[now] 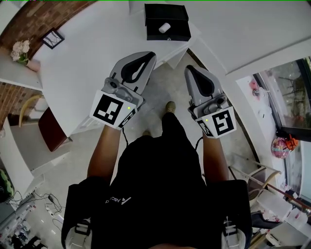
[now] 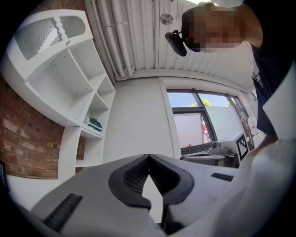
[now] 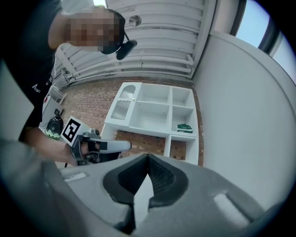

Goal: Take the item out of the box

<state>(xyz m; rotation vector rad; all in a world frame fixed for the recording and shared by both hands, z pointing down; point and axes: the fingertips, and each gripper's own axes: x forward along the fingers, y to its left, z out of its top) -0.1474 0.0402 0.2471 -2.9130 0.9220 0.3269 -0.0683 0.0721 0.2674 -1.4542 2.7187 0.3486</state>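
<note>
The grey left gripper (image 2: 149, 156) has its black ribbed jaws closed tip to tip, with nothing between them. The matching right gripper (image 3: 148, 155) is closed and empty too. The person holds both in front of the body, side by side but apart, with the tips turned toward the white table (image 1: 97, 44). Well ahead of them, the open black rectangular box (image 1: 167, 14) sits on that table and the small white rounded item (image 1: 164, 27) lies inside it. A white shelf unit (image 3: 152, 111) stands against a brick wall (image 3: 88, 104).
</note>
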